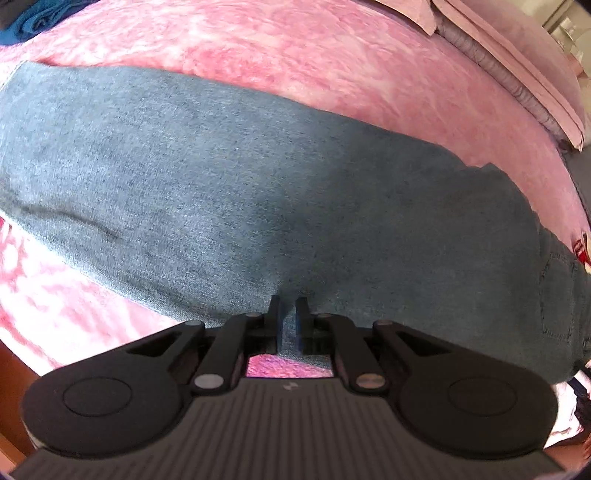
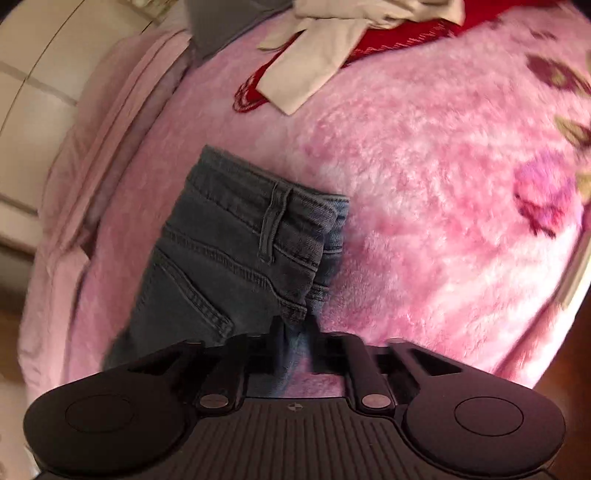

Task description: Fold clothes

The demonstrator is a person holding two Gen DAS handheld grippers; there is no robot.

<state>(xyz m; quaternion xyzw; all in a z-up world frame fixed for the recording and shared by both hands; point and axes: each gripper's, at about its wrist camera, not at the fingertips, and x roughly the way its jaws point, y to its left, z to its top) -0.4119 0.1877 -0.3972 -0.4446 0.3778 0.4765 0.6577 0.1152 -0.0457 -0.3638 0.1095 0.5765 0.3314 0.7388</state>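
A pair of blue-grey jeans [image 1: 229, 184] lies flat across the pink fluffy blanket [image 1: 314, 55], legs running left to right. My left gripper [image 1: 289, 304] is shut on the near edge of the jeans' leg, with denim pinched between the fingers. In the right wrist view the waistband end of the jeans [image 2: 243, 236] shows a belt loop and a back pocket. My right gripper [image 2: 294, 323] is shut on the near corner of the waist end, with denim between its fingers.
A red garment [image 2: 391, 33] and a beige one [image 2: 321, 62] lie in a heap at the blanket's far side. A folded pink quilt [image 2: 96, 155] lines the left bed edge. A dark blue cloth [image 1: 33, 22] lies at the far left.
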